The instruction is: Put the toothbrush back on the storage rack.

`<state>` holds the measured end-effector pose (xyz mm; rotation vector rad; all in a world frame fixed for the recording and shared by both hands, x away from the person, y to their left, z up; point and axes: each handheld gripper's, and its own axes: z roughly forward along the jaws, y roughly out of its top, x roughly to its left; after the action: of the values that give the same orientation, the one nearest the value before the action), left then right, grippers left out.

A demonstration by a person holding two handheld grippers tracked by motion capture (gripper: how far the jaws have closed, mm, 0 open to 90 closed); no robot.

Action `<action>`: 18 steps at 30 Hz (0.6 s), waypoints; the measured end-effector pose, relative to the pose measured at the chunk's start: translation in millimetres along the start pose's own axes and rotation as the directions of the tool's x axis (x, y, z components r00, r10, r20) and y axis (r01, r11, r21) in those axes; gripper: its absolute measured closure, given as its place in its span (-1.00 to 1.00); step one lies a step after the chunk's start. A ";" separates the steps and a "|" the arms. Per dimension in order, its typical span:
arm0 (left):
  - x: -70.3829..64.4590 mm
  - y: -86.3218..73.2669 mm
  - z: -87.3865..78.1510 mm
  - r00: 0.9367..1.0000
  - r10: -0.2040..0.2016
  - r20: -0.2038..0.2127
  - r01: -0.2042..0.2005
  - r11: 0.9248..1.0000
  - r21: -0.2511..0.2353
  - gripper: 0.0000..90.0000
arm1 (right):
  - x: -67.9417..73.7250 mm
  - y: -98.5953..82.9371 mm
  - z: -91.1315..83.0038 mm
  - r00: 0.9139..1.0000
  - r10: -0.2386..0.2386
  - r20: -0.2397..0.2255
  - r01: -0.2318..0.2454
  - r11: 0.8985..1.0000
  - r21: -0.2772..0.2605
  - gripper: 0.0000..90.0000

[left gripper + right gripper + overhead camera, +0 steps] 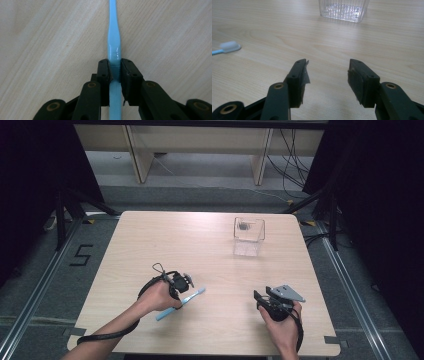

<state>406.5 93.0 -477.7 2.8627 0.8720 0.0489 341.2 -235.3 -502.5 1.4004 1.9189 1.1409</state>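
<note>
the toothbrush (114, 50) is clamped at mid-handle by the left gripper (115, 71) near the table's (150, 235) front edge; the grasp step is judged in hand. the right gripper (328, 72) is held released. a lift toward the clear cup (248, 236) at the far right is required next.

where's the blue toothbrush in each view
high view: toothbrush lies low and left of centre on the table, under the left claw.
left gripper view: centre, handle running up from between the shut jaws.
right gripper view: far left edge, white head.
shared landmark: clear plastic cup, seen from high and the right gripper.
</note>
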 end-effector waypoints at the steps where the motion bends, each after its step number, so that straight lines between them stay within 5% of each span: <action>1: 0.0 0.0 -0.1 1.000 0.006 -0.001 -0.006 1.000 0.001 0.73 | 0.0 0.0 0.0 1.000 0.000 0.000 0.000 1.000 0.000 0.11; 18: 2.5 -4.4 -2.1 0.999 0.047 0.023 -0.046 0.998 -0.031 0.74 | 1.2 -1.1 0.8 1.000 0.008 0.004 -0.008 1.000 0.008 0.11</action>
<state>406.0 98.2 -476.3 2.8496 0.7936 0.0333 340.9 -234.1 -503.7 1.4151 1.9181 1.1347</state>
